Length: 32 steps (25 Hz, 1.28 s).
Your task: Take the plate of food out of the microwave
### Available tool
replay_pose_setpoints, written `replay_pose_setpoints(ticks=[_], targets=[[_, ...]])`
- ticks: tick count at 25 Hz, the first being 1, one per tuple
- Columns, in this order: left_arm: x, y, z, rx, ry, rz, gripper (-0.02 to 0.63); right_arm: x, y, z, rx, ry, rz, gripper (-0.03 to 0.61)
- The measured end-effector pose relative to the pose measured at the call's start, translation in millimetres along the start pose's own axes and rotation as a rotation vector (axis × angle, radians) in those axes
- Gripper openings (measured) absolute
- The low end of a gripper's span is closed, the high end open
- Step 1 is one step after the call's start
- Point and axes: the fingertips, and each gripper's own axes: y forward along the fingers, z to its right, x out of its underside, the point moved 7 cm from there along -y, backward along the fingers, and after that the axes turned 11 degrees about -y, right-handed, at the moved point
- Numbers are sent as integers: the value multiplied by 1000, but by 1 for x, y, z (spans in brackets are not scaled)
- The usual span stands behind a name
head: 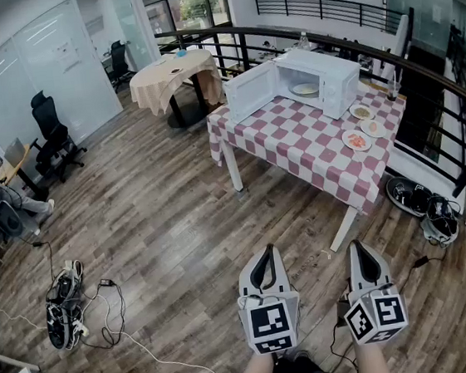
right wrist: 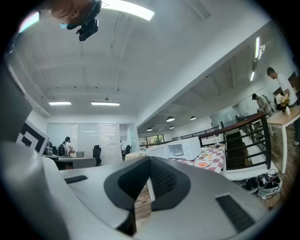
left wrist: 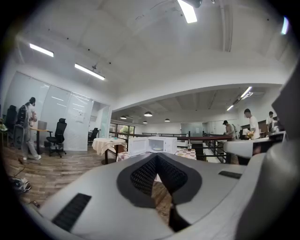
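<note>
The plate of food [head: 305, 89] sat inside the white microwave [head: 329, 74] on the checked table [head: 295, 145]. The microwave door [head: 249, 93] stood open. The plate looked hard and smooth, so it could slip or break, and the food could slide off if it tipped. Its rim seemed the best place to pinch. The left gripper [head: 264, 257] and right gripper [head: 359, 251] were held low and level, side by side, well away from the table. Both had their jaws closed on nothing.

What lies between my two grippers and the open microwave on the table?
In the head view, mostly wooden floor, then a bare stretch of checkered tablecloth before the microwave.
</note>
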Motion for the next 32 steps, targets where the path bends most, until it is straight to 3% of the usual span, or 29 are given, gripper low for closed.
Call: replay_pose_setpoints(ticks=[32], targets=[[25, 14, 30, -52, -33, -17, 17, 17, 7, 45, -53, 68, -15, -5]])
